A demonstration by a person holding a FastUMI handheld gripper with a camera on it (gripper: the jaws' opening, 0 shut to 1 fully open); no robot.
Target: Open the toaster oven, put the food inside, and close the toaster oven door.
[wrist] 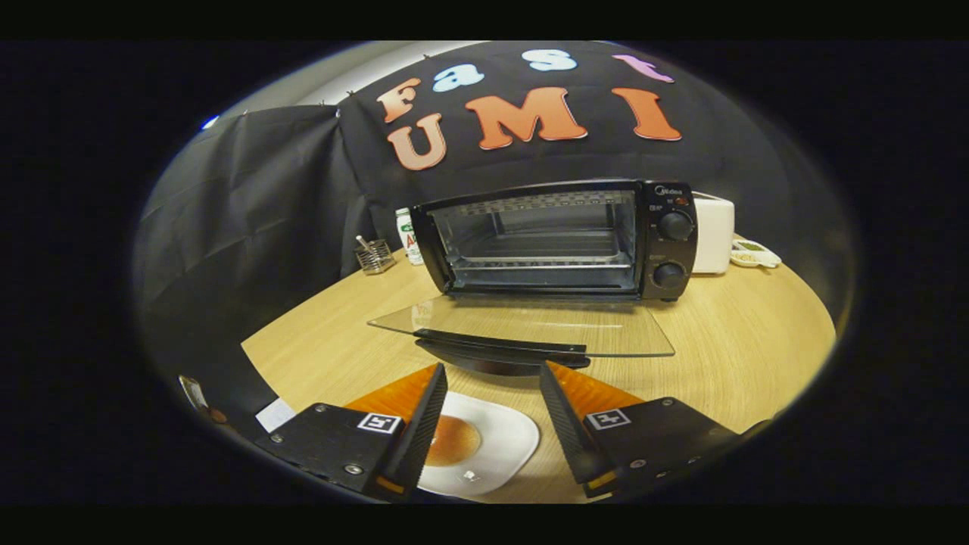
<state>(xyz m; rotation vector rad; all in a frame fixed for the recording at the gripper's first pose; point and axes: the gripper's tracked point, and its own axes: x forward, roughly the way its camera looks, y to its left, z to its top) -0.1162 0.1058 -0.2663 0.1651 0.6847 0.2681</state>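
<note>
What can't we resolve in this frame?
- Plate: near part hidden under the open gripper fingers, gripper view.
- Food: brown round; type unclear, partly behind a finger.
- Bottle: cut by the toaster oven.
- White appliance: mostly behind it.
- Knob markings: too small.

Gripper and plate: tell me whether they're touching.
Cannot tell. In the gripper view the open gripper hangs over the white plate holding the food; the left finger overlaps the plate's edge, but neither contact nor gap shows plainly.
</note>
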